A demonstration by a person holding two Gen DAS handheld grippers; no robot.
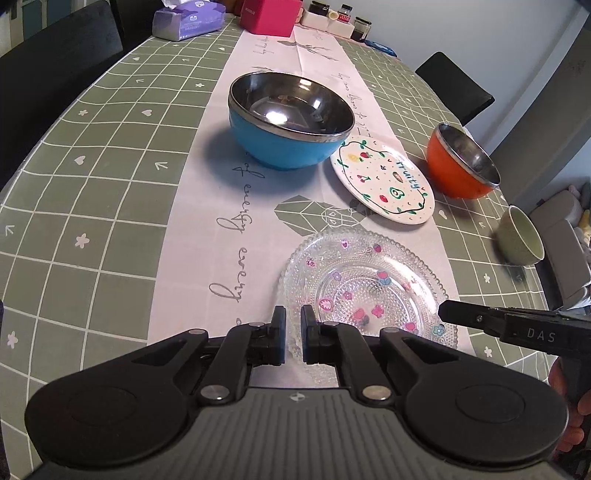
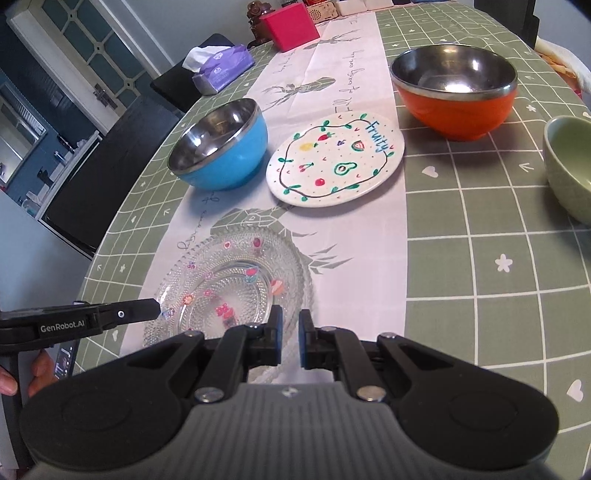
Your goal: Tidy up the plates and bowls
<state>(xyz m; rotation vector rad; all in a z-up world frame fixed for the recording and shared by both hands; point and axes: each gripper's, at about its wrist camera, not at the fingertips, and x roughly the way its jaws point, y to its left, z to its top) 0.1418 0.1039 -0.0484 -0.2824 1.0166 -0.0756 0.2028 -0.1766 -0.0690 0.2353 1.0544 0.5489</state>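
Note:
A clear glass plate (image 1: pixel 364 286) with flower stickers lies on the white runner, just ahead of both grippers; it also shows in the right wrist view (image 2: pixel 232 284). My left gripper (image 1: pixel 293 321) hovers over its near left rim, jaws a narrow gap apart and empty. My right gripper (image 2: pixel 290 325) hovers at its near right rim, jaws also a narrow gap apart and empty. Beyond lie a white "Fruity" plate (image 1: pixel 384 179) (image 2: pixel 336 158), a blue steel-lined bowl (image 1: pixel 288 120) (image 2: pixel 221 147), an orange steel-lined bowl (image 1: pixel 460 162) (image 2: pixel 454 92) and a green bowl (image 1: pixel 521 236) (image 2: pixel 570 166).
A green checked tablecloth (image 1: pixel 92 206) covers the table. At the far end stand a purple tissue box (image 1: pixel 188 18), a pink box (image 1: pixel 269 14) and several jars (image 1: pixel 340 18). Dark chairs (image 1: pixel 456 88) stand beside the table. The green bowl sits near the table's right edge.

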